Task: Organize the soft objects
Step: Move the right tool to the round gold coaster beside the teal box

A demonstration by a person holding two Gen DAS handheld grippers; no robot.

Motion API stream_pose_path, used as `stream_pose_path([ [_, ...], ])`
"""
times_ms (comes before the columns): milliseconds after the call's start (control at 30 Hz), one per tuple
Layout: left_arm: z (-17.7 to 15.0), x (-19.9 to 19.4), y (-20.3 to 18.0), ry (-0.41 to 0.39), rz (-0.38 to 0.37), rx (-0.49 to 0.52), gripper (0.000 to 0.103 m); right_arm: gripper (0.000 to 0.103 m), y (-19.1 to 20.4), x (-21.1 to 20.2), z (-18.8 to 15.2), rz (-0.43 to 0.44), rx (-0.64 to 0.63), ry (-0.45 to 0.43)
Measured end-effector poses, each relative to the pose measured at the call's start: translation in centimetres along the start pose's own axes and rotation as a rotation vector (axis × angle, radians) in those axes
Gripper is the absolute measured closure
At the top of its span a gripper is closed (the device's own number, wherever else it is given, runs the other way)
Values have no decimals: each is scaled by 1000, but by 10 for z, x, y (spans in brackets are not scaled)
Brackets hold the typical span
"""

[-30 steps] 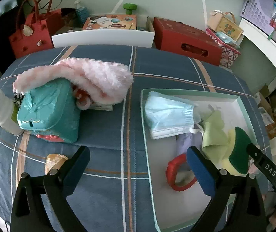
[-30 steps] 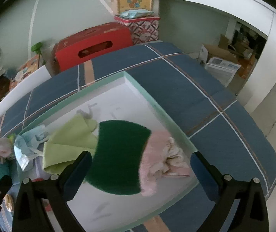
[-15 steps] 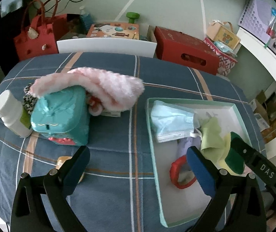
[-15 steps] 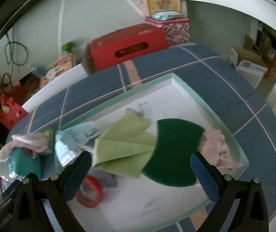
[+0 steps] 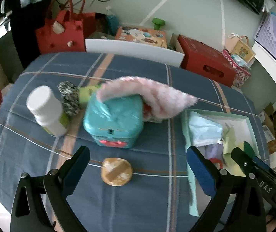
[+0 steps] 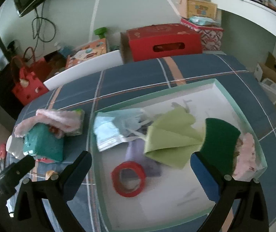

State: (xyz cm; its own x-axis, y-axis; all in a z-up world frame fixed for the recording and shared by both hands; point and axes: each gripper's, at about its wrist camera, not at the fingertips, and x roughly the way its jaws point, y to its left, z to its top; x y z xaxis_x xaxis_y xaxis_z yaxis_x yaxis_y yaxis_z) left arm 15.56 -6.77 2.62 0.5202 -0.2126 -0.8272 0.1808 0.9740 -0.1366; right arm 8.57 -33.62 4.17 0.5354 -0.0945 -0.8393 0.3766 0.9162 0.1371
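A mint tray on the blue plaid table holds a blue face mask, a green cloth, a green sponge, a pink cloth, a lilac item and a red ring. A fluffy pink cloth lies draped over a teal box left of the tray. My left gripper is open and empty, above a round tan object. My right gripper is open and empty above the tray.
A white bottle, a black-and-white scrubber and a green item stand left of the teal box. Red boxes, a red bag and a white board stand beyond the table's far edge.
The left gripper has pulled back and swung left, bringing the bottle and tan object into view. The right gripper has backed away and turned left, showing the whole tray.
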Motion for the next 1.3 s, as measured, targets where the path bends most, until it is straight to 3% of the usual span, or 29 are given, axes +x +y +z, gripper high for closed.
stream_pose_path([
  [233, 7, -11, 37, -20, 42, -19, 3, 0, 26, -6, -2, 35, -36, -3],
  [433, 10, -13, 73, -34, 143, -62, 3, 0, 56, -6, -5, 67, -94, 9],
  [533, 11, -10, 88, -25, 157, -89, 3, 0, 70, -5, -8, 74, -126, 19],
  [867, 1, 19, 123, 88, 169, -182, 3, 0, 116, 6, -21, 110, -219, 69],
  [1300, -9, 53, 135, 213, 149, -212, 3, 0, 151, 53, -44, 144, -283, 199],
])
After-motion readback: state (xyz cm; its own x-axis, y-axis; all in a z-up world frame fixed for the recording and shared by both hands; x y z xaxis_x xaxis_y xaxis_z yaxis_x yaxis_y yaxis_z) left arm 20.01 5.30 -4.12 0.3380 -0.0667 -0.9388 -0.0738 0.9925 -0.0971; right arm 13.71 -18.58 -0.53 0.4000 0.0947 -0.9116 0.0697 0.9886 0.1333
